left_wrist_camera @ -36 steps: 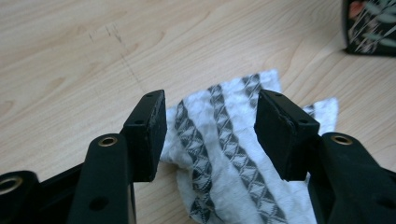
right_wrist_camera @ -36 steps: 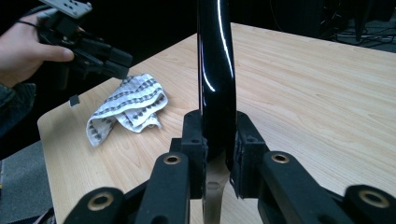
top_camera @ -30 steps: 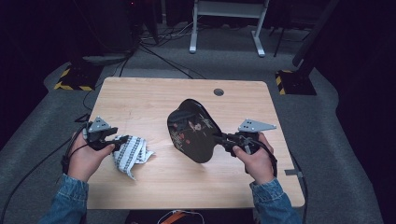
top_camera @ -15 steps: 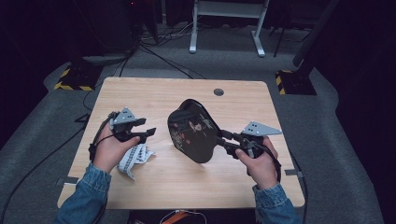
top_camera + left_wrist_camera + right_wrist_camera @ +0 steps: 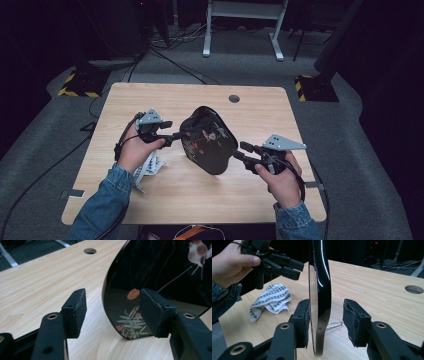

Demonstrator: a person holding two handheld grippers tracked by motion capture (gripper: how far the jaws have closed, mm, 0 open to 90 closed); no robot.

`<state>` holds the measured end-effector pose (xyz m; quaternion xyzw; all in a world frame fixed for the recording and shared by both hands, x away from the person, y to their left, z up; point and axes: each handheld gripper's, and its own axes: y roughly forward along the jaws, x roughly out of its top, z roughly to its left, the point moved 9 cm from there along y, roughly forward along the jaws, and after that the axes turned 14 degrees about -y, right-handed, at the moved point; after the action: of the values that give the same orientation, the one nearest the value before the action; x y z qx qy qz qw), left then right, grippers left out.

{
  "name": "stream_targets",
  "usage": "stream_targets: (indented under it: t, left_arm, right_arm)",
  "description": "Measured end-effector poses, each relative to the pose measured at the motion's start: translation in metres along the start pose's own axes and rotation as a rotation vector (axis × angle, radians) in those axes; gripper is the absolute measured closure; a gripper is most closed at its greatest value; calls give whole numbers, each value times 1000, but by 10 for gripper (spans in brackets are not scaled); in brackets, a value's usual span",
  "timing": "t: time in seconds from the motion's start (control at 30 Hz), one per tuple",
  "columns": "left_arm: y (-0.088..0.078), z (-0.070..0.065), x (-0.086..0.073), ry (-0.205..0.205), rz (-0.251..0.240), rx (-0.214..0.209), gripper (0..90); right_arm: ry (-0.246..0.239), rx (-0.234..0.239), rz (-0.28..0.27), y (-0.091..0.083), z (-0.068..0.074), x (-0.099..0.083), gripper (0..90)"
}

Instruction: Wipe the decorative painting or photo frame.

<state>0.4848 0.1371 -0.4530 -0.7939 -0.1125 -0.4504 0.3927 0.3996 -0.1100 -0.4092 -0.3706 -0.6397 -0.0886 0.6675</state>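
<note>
A yellow-and-black striped floor marker [image 5: 76, 91] lies on the grey carpet [image 5: 45, 150] at the far left, with dark cables [image 5: 165, 52] trailing across the floor toward the white legs of a frame [image 5: 242, 30] in the dim background. The light wood counter [image 5: 150, 100] has rounded corners and a round cable hole [image 5: 234, 98] near its far edge. On its left part a patterned black-and-white cloth [image 5: 148, 167] lies crumpled, partly under the person's left forearm in a denim sleeve [image 5: 102, 205]. The left hand-held gripper [image 5: 176, 136] has its jaws spread wide, having just been opening; the edge of the black tray [image 5: 207, 140] sits between them, one pad touching or nearly touching its painted face, the other well clear. The tray, glossy black with painted leaves and a bird, stands on its edge in the middle of the counter, upright with a slight lean. The right hand-held gripper [image 5: 239, 151] has its jaws parted too, just opened; the tray's rim stands between the pads [image 5: 303, 322], the left one touching or just beside it and the right one apart, so nothing is clamped. A second striped floor marker [image 5: 312, 87] lies beyond the counter's right corner.
</note>
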Motion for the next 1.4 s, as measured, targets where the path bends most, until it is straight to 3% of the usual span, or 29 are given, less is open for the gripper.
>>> stream_targets:
  t: [0.13, 0.17, 0.2, 0.43, 0.73, 0.8, 1.2, 1.4]
  left_arm:
    - [6, 3, 2, -1, 9, -11, 384]
    - [10, 4, 2, 17, 16, -13, 382]
    - [12, 3, 1, 2, 17, -27, 380]
    - [16, 4, 3, 19, 18, -54, 362]
    - [24, 4, 0, 8, 33, -93, 348]
    - [28, 2, -1, 13, 35, -120, 347]
    - [35, -7, -4, 47, 49, -171, 327]
    - [36, -8, -4, 70, 54, -157, 326]
  right_arm:
    - [-2, -20, 9, -2, 0, -2, 592]
    - [-9, -27, 25, -3, 0, -4, 612]
    - [-8, -29, 27, -3, 1, -4, 618]
    - [-12, -31, 50, 2, 4, -5, 662]
    - [-17, -24, 51, 12, 8, -6, 684]
    - [-19, -21, 54, 13, 8, -6, 685]
    - [-31, -31, 57, 21, 9, -8, 763]
    - [-27, -27, 55, 21, 9, -8, 769]
